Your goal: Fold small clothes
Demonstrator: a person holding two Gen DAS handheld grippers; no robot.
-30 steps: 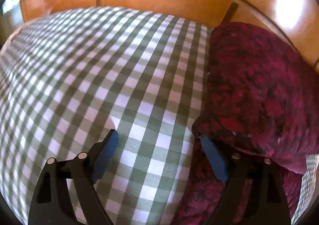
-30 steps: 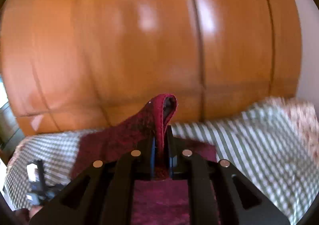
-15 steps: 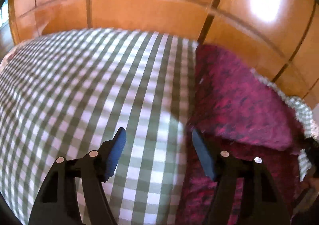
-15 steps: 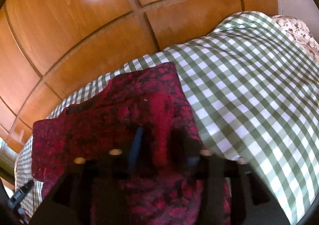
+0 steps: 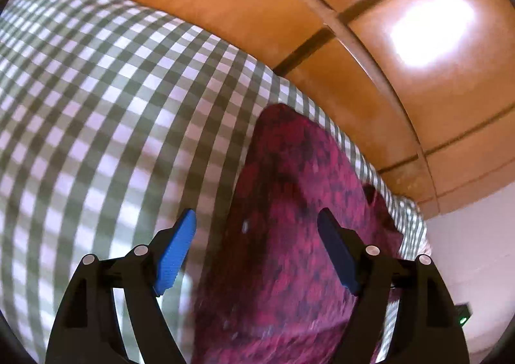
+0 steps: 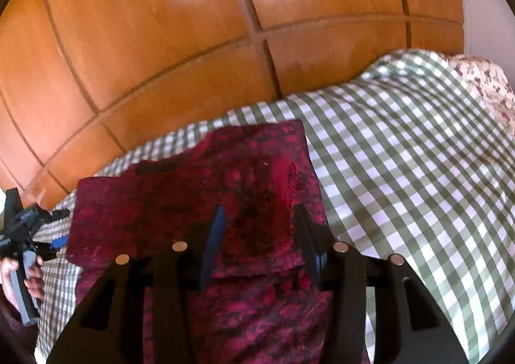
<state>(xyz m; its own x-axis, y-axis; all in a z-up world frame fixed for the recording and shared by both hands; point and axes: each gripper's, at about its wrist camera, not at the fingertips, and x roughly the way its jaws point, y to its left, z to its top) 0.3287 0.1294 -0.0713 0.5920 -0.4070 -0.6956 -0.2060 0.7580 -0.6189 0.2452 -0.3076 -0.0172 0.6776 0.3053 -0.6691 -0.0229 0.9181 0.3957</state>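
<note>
A dark red patterned garment (image 6: 206, 196) lies on the green-and-white checked bedcover (image 6: 402, 151), its upper part folded over the lower part. My right gripper (image 6: 259, 219) is open and empty just above the folded layer. In the left wrist view the same garment (image 5: 289, 219) runs up the middle. My left gripper (image 5: 257, 228) is open and empty, hovering over the garment's left edge. The left gripper also shows at the left edge of the right wrist view (image 6: 22, 228), beside the garment.
A glossy wooden panelled wall (image 6: 193, 42) stands close behind the bed. A floral pillow (image 6: 482, 83) lies at the far right. The checked bedcover (image 5: 96, 106) stretches wide to the left of the garment. A white wall (image 5: 476, 251) shows at the right.
My right gripper held a raised fold of the garment, laid it down over the lower part and opened. My left gripper stayed open and swung right, over the garment's edge.
</note>
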